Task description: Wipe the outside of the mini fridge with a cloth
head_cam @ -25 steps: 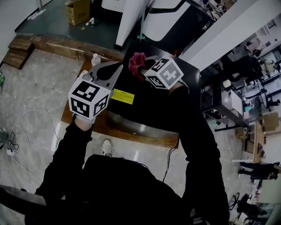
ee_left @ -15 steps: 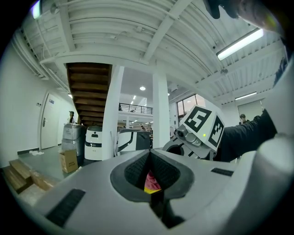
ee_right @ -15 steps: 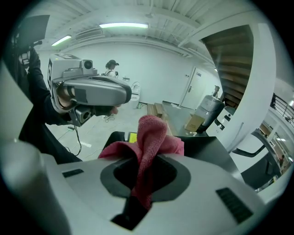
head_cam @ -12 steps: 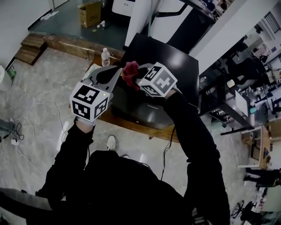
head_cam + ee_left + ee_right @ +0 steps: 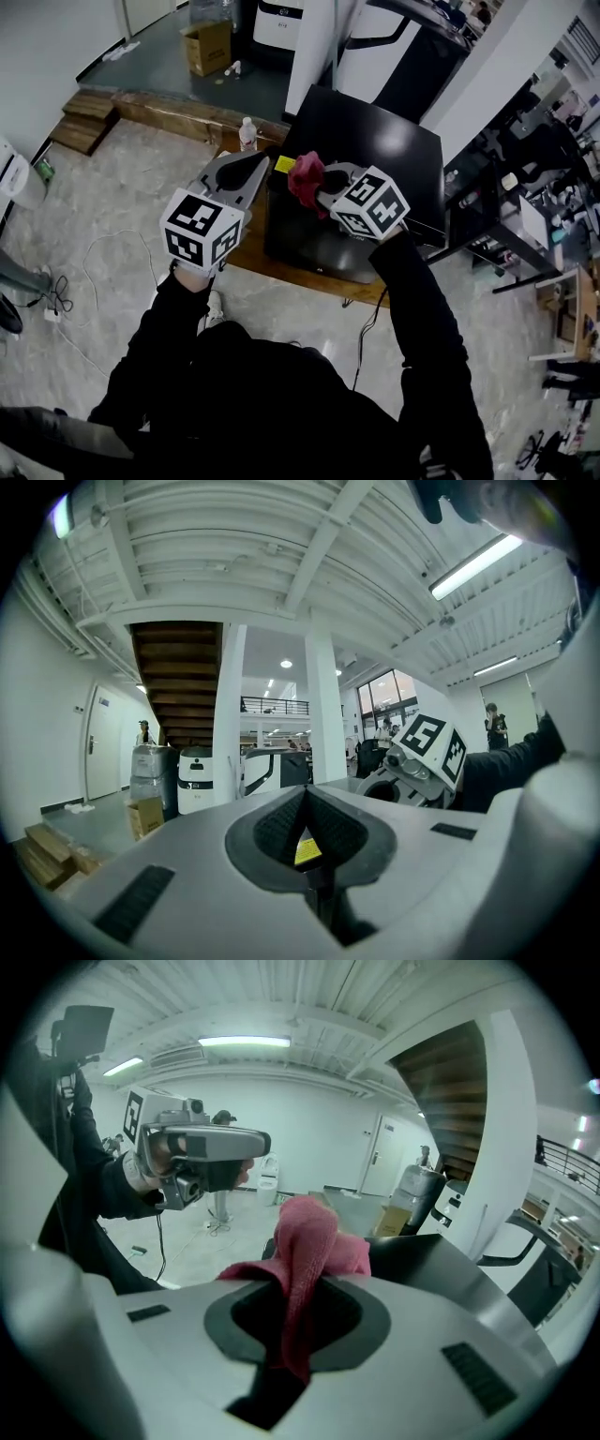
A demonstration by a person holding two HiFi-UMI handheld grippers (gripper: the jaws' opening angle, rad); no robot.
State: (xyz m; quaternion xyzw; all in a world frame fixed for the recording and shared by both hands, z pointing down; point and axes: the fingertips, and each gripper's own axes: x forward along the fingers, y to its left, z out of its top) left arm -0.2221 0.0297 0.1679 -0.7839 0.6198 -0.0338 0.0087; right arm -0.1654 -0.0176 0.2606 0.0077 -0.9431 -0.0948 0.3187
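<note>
Head view, centre frame: a red cloth (image 5: 305, 176) is clamped in the right gripper (image 5: 321, 185) over the left edge of the black mini fridge (image 5: 375, 150), the left gripper (image 5: 265, 165) is seen closed on nothing, and wiping is judged hardly begun.

A pale marble floor (image 5: 84, 216) trailed with cables (image 5: 56, 284) is bordered on the far side by a low wooden platform (image 5: 159, 108), with a cardboard box (image 5: 211, 45) beyond. A ribbed white ceiling (image 5: 281, 536), tube lights (image 5: 473, 564) and a dark staircase (image 5: 178, 682) are seen overhead.
</note>
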